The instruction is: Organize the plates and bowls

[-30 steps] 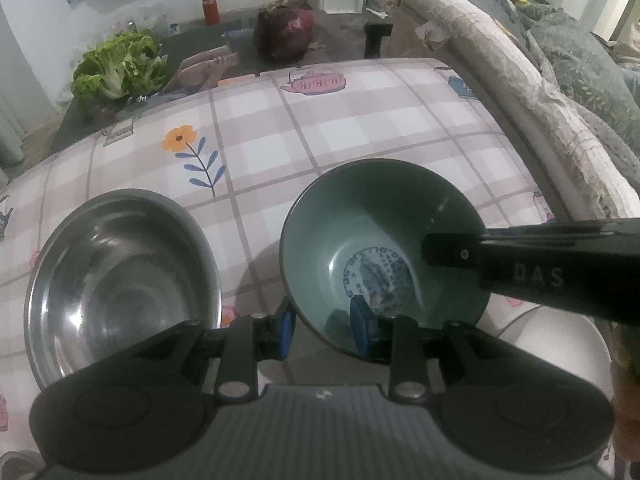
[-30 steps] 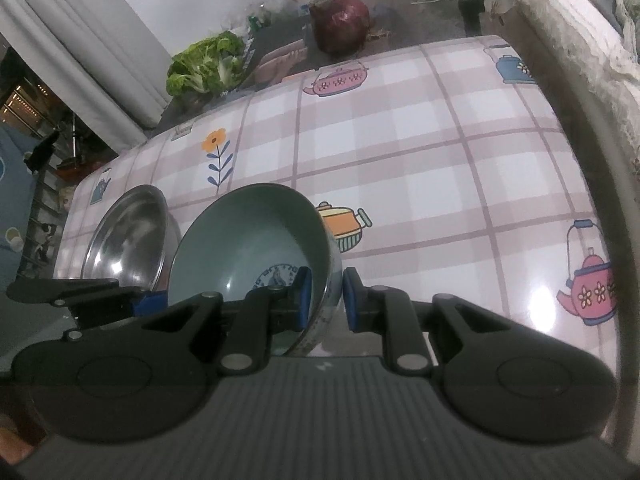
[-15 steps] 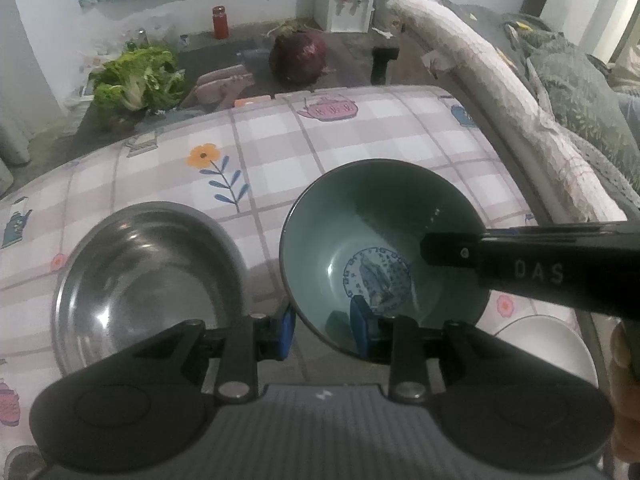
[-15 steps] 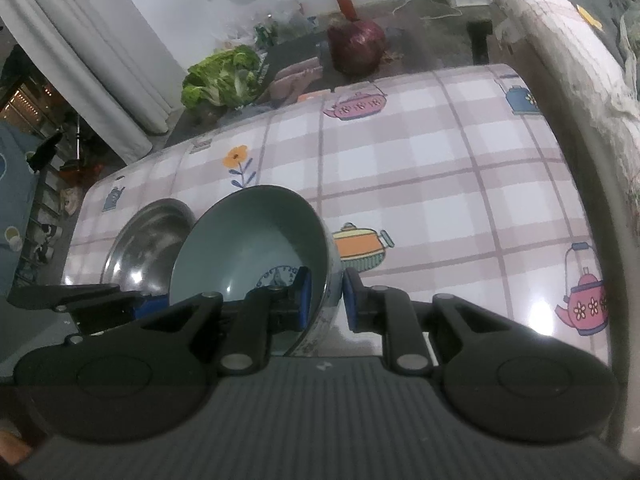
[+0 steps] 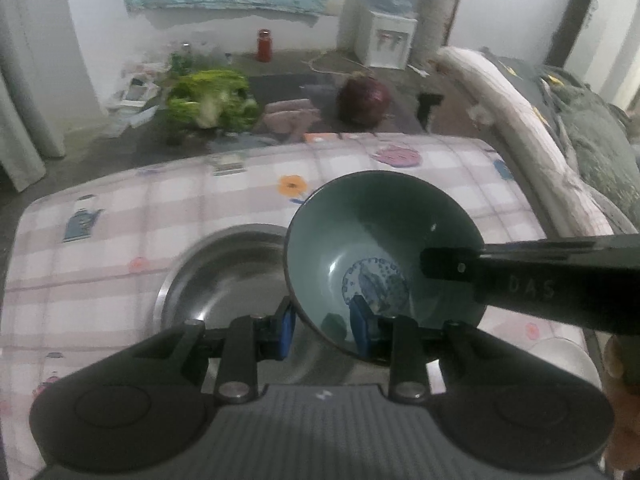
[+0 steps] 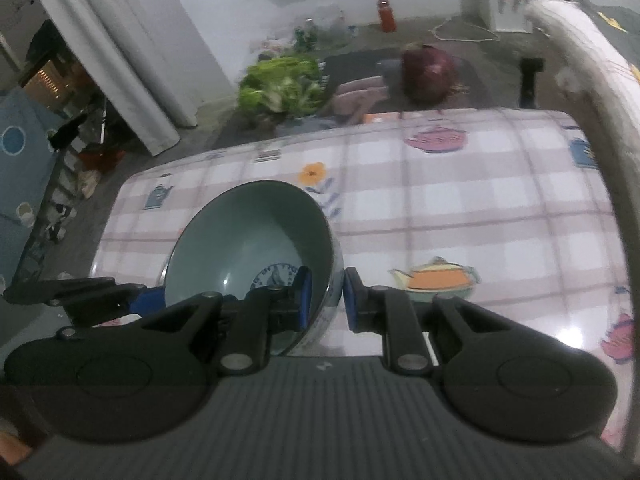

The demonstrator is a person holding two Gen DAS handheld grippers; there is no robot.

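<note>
Two grippers' jaws clamped on green bowl [image 5: 372,240] rim, mouth tilted up, above steel bowl [image 5: 224,280], checked tablecloth [image 6: 460,208]

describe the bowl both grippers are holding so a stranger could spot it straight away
Find the table with the checked teapot-print cloth. Above it, near the steel bowl, both grippers pinch the rim of one green bowl. Unlike the shiny, plain steel bowl, it is matte grey-green ceramic with a round blue emblem at the bottom.
</note>
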